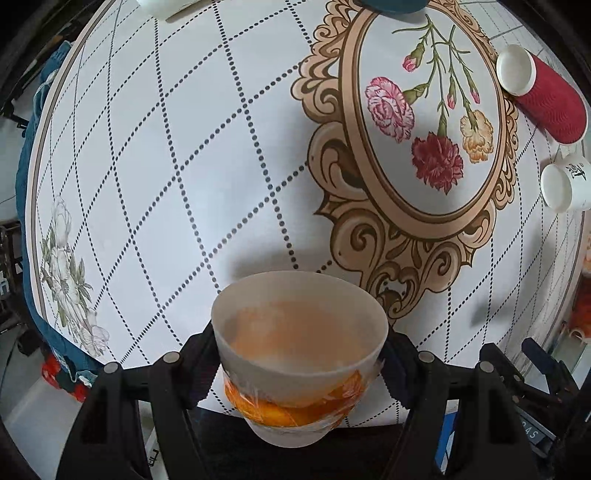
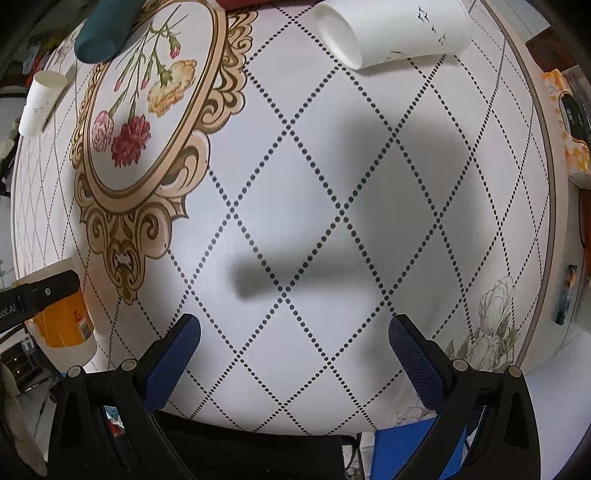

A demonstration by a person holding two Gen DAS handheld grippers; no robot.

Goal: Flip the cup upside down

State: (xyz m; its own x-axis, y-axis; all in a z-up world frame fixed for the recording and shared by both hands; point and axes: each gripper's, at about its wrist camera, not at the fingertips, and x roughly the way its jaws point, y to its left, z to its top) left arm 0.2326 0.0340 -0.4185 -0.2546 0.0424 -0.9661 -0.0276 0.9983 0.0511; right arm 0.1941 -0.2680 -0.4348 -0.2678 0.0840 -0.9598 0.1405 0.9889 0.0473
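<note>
The left gripper pinches a frosted plastic cup with an orange printed band, one finger on each side of its lower wall, so the open mouth faces forward along the fingers and slightly up toward the camera. Gripping low and across the wall like this would, I judge, let a roll of the wrist bring the rim down onto the tablecloth; the cup hangs over the near edge of the table, off the cloth, with its shadow on the cloth beyond the rim. Further right in that view a red ribbed paper cup lies on its side past the flower medallion, and a small white cup with dark lettering lies just beside it, both well apart from the held cup. The right gripper is spread wide with nothing between its blue pads, hovering over the bare diamond pattern, seemingly kept clear of the working hand. In its view the orange-banded cup shows at far left; a white paper cup lies tipped over at the far side.
</note>
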